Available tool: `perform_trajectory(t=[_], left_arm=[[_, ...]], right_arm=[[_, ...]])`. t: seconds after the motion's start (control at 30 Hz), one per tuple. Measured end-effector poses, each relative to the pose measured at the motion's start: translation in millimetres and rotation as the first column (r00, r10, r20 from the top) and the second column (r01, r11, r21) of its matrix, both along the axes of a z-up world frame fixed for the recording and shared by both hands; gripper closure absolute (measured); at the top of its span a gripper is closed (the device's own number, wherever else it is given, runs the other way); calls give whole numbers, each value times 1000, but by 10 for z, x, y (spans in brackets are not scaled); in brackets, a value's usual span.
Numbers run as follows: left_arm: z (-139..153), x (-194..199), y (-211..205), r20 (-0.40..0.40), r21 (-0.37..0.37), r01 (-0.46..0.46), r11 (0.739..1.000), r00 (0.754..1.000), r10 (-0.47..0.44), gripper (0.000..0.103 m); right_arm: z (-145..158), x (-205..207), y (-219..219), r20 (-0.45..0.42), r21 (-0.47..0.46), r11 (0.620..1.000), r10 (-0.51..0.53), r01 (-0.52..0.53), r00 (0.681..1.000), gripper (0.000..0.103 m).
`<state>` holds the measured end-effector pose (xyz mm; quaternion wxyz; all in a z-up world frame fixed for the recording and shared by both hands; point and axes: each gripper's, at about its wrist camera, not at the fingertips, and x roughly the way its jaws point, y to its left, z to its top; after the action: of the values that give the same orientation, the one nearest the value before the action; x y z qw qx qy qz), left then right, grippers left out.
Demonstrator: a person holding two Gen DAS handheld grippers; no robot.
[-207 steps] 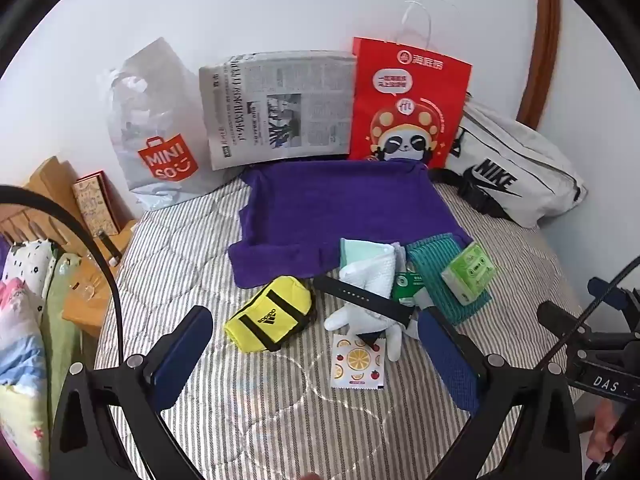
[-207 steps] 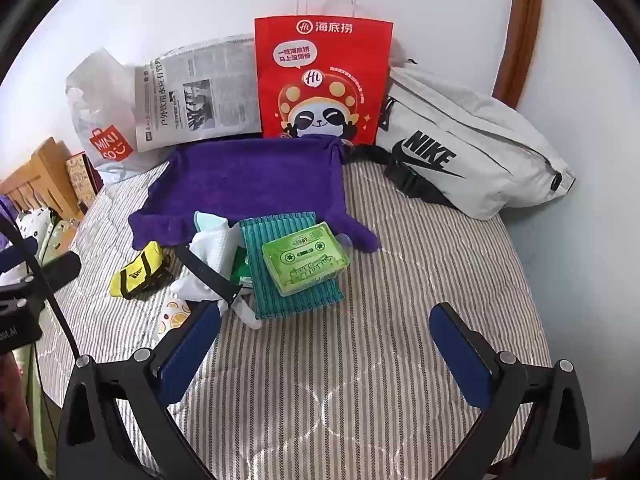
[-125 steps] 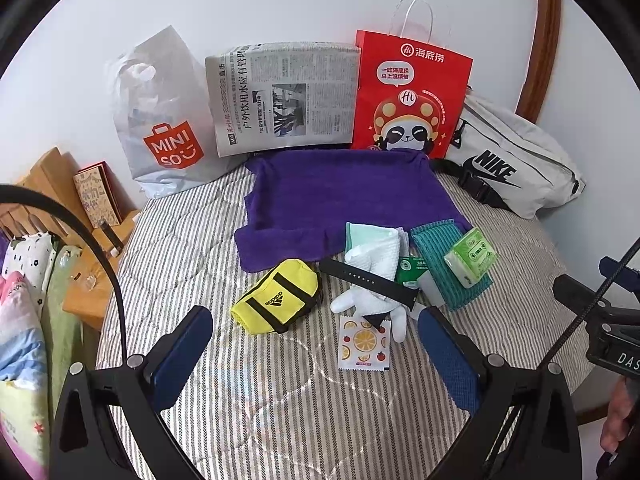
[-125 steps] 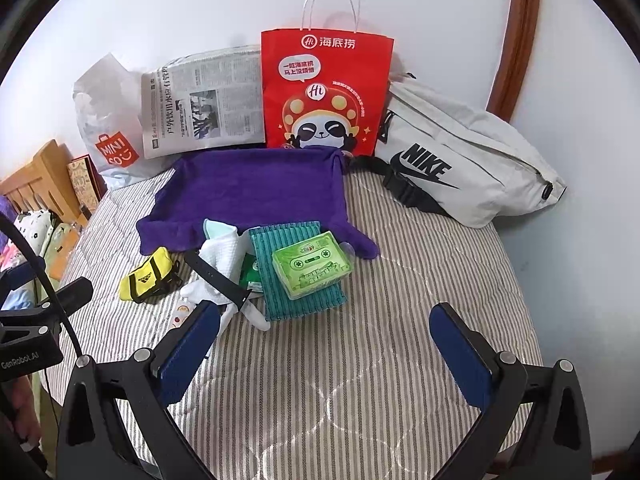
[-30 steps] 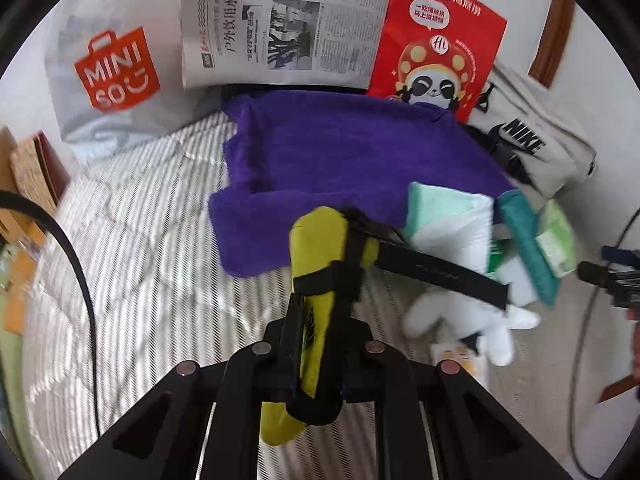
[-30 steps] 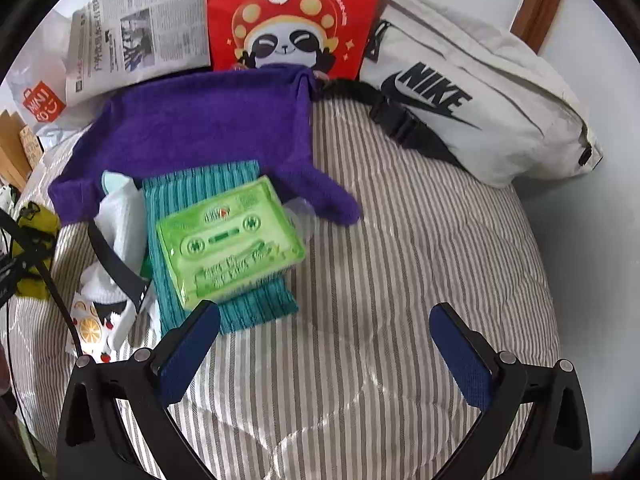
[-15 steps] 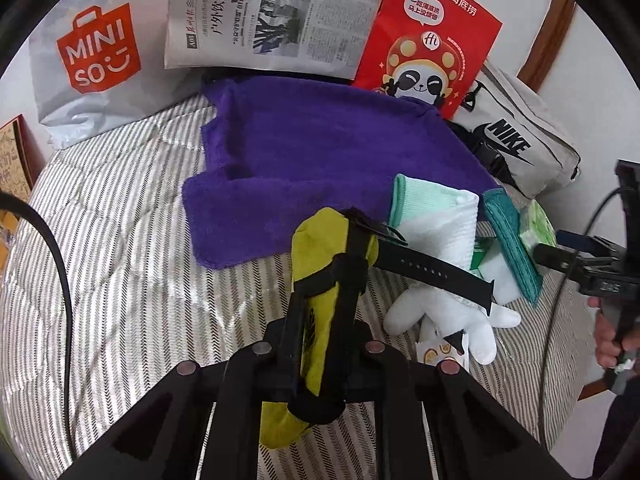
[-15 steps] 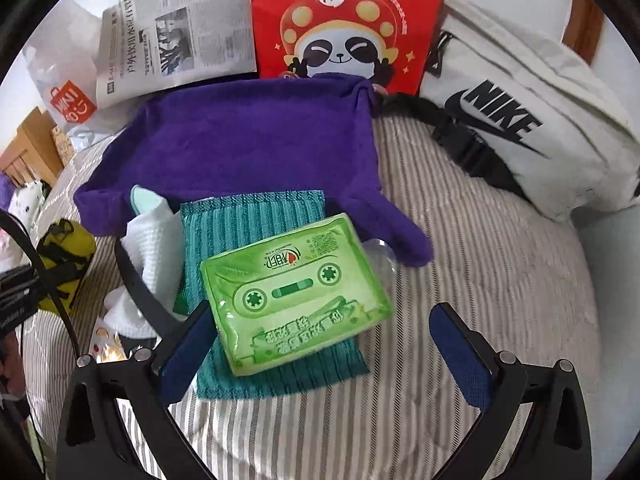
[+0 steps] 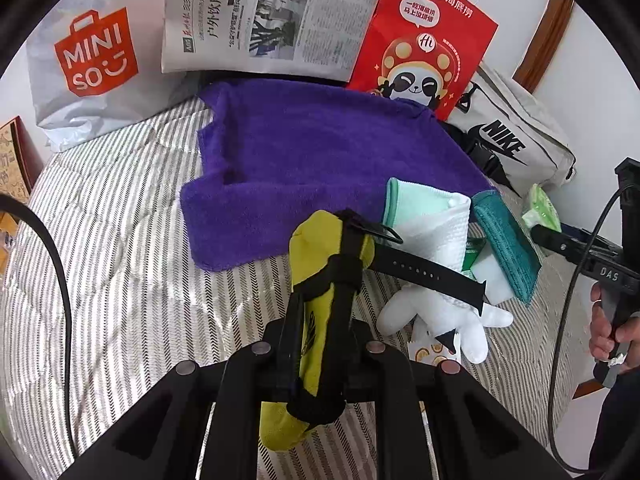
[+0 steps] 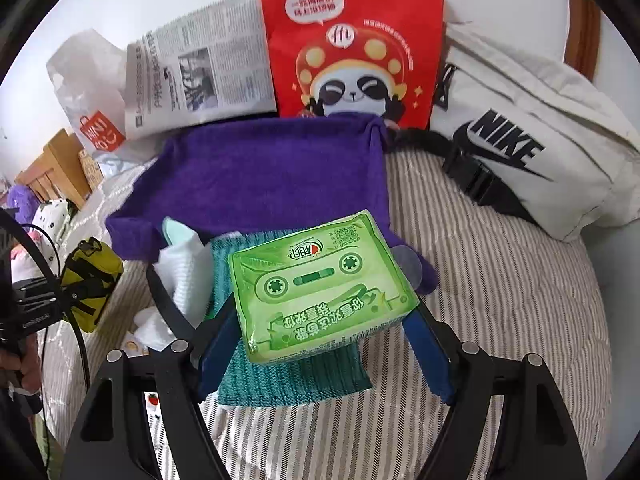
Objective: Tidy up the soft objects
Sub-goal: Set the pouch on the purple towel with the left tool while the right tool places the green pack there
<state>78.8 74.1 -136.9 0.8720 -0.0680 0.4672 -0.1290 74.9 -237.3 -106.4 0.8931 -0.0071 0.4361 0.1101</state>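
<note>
Soft things are lying in a cluster on the striped mattress [image 9: 120, 240], and we are working them from both sides. At the left, our left gripper [image 9: 320, 344] is clamped nearly shut on the yellow Adidas pouch [image 9: 320, 280], squeezing its padded body and black straps and holding it tilted just in front of the purple towel [image 9: 320, 160]. Beside the pouch, a black watch strap [image 9: 424, 270] is lying across a folded white and mint cloth [image 9: 436, 220] and a white plush toy [image 9: 440, 316]; a small fruit-print packet [image 9: 430, 354] is peeking out under the toy. Further right, our right gripper [image 10: 324, 344] is closing its blue pads around the green cassette-print tissue pack [image 10: 320, 284], which is sitting on the teal ribbed cloth [image 10: 288, 380] at the towel's near edge. The pack is between the jaws, though we cannot tell for sure whether both pads are pressing it yet. Along the wall, from left to right, are standing a Miniso bag [image 9: 88, 60], a newspaper [image 9: 264, 16], a red panda paper bag [image 10: 352, 40] and a white Nike waist bag [image 10: 520, 140].
</note>
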Motion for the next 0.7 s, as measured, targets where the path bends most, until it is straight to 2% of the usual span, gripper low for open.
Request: perform_trajectory(t=[0.3, 0.7], left_arm=[[253, -51, 89, 40, -24, 8, 1000, 999, -7, 89], [495, 321, 32, 71, -76, 5, 997, 997, 0, 89]], right_arm=[[299, -1, 13, 68, -2, 1000, 19, -19, 998, 24], [298, 375, 187, 86, -15, 999, 35, -34, 996, 24]])
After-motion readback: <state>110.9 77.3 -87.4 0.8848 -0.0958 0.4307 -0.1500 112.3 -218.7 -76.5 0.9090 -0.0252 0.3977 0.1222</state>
